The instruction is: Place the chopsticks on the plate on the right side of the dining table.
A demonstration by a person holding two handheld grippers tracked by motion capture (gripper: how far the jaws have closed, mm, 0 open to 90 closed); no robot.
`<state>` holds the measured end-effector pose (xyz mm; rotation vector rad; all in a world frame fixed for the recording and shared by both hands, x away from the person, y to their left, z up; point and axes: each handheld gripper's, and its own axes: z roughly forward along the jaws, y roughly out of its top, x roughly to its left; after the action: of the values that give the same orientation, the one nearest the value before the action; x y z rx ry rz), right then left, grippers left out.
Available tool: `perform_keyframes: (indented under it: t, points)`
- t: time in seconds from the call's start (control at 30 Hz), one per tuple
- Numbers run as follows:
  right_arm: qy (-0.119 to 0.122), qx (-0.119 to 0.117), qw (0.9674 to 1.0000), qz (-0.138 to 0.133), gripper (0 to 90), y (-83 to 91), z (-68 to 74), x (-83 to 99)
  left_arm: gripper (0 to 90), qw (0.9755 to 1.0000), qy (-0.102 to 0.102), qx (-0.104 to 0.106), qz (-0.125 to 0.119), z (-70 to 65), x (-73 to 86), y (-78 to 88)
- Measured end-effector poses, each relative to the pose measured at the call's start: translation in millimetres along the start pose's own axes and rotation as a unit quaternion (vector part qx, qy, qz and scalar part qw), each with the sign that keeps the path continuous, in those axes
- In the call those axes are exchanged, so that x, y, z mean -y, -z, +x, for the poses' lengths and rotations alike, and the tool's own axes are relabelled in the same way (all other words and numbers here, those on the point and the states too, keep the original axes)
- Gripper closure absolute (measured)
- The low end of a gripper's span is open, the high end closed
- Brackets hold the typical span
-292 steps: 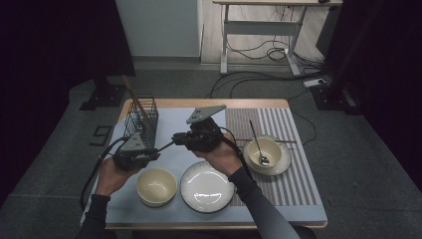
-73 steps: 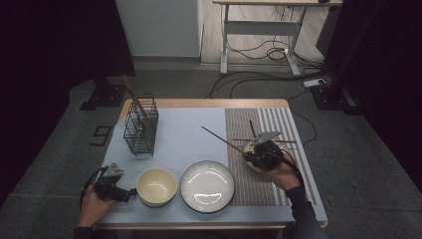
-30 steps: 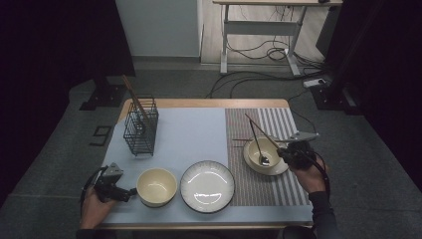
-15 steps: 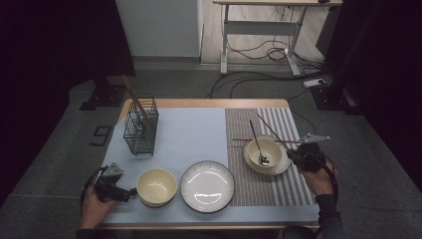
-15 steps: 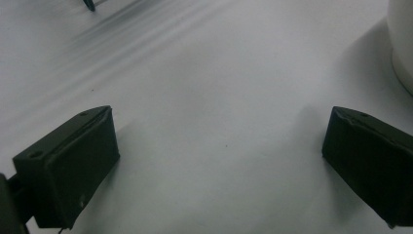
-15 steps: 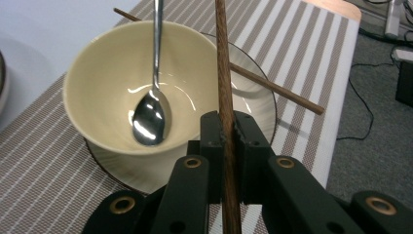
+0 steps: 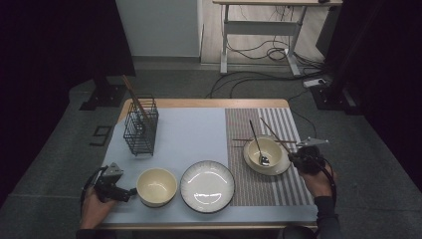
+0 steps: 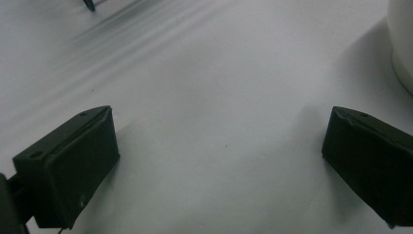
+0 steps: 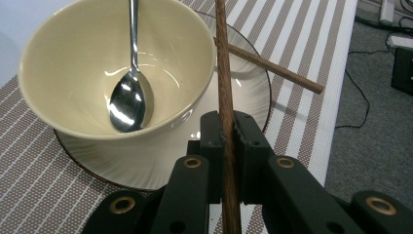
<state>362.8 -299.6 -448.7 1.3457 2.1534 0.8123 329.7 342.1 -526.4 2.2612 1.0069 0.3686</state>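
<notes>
My right gripper (image 7: 304,160) hovers at the right of the striped placemat (image 7: 259,191), shut on a brown wooden chopstick (image 7: 273,132) that slants up over the mat behind the bowl. In the right gripper view the chopstick (image 9: 222,53) runs straight up from between the closed jaws of my right gripper (image 9: 226,122). A cream bowl (image 9: 58,44) on a saucer (image 9: 146,170) holds a metal spoon (image 9: 130,100). A second chopstick (image 9: 277,70) lies across the saucer's far rim. My left gripper (image 7: 119,188) rests at the table's near left, and the left gripper view shows it (image 8: 219,156) open and empty over the pale mat.
A black wire basket (image 7: 141,130) holding chopsticks stands at the back left of the pale blue mat (image 7: 189,134). An empty cream bowl (image 7: 157,185) and a white plate (image 7: 207,185) sit near the front edge. The table's right edge (image 9: 336,97) is close to my right gripper.
My right gripper, still holding the chopstick, has shifted a little to the right and lower beside the bowl. The left gripper has stayed put.
</notes>
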Motion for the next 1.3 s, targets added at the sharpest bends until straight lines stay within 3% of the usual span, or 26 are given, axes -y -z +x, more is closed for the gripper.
perform_keyframes:
  t: [0.73,1.3]
  points:
    - [-0.007,-0.002,0.9996,0.026,83.8,-24.8,-2.3,12.0,0.0,1.0000,0.000,0.000,0.000,0.0,0.0,0.0]
    - [0.009,-0.007,0.9992,0.037,83.7,-38.4,2.2,10.1,0.0,1.0000,0.000,0.000,0.000,0.0,0.0,0.0]
